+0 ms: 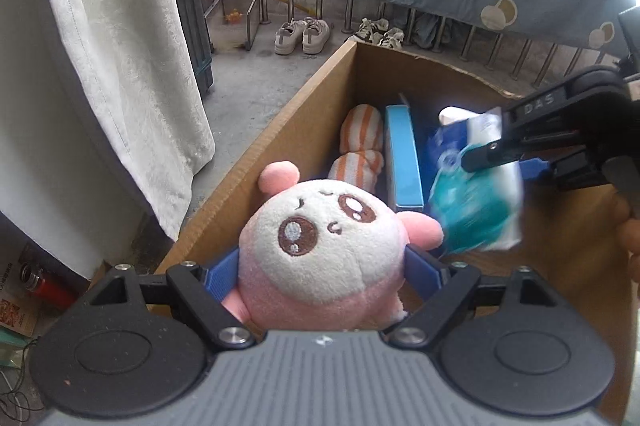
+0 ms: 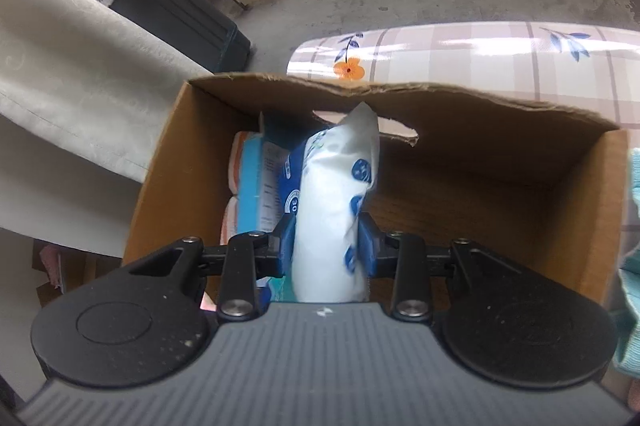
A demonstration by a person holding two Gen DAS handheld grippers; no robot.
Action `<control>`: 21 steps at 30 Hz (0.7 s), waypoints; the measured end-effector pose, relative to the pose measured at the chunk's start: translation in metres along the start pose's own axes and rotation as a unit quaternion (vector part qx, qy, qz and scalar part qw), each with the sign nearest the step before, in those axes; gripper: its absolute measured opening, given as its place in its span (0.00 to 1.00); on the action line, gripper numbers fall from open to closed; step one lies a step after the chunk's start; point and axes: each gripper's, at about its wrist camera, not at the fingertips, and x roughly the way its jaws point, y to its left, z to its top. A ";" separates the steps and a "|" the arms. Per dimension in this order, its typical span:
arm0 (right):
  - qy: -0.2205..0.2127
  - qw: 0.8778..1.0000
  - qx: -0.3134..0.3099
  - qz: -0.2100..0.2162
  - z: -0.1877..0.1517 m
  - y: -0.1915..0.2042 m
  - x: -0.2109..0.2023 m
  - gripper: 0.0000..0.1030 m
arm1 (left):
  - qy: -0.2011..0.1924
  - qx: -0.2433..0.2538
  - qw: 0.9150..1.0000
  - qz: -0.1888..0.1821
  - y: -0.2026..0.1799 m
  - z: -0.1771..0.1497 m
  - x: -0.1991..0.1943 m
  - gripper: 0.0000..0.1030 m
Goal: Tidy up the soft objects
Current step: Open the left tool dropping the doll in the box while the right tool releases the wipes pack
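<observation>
Presently a pink plush toy (image 1: 324, 250) is clamped in the left claw (image 1: 320, 274) above the cardboard box (image 1: 280, 130), and a tissue pack (image 2: 336, 202) in the right claw (image 2: 326, 246); collision between them is risked

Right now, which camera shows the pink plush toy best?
The left wrist view: the pink plush toy fills its centre, face visible, clamped in the left gripper over the cardboard box. The right wrist view does not show it clearly.

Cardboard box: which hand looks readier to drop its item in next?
Probably the right gripper: its white packet already sits inside the cardboard box, beside the blue box. The left gripper's pink plush hangs nearer the rim.
</observation>
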 end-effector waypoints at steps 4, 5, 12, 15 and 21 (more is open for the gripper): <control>0.002 1.000 -0.005 -0.008 0.004 0.000 0.019 0.33 | 0.002 0.006 1.000 0.004 0.000 0.001 0.005 0.84; 0.004 1.000 -0.006 -0.008 0.004 0.001 0.019 0.33 | 0.003 0.008 1.000 0.006 -0.001 0.003 0.006 0.84; -0.026 0.999 -0.036 -0.015 0.004 0.005 -0.011 0.51 | 0.014 0.028 0.999 0.010 -0.006 0.012 0.014 0.85; -0.033 0.999 -0.031 0.012 0.003 -0.004 -0.030 0.52 | 0.018 0.046 0.999 0.017 -0.012 0.016 0.020 0.85; -0.040 0.998 -0.033 0.042 0.000 -0.018 -0.054 0.52 | 0.029 0.072 0.996 0.031 -0.026 0.022 0.039 0.88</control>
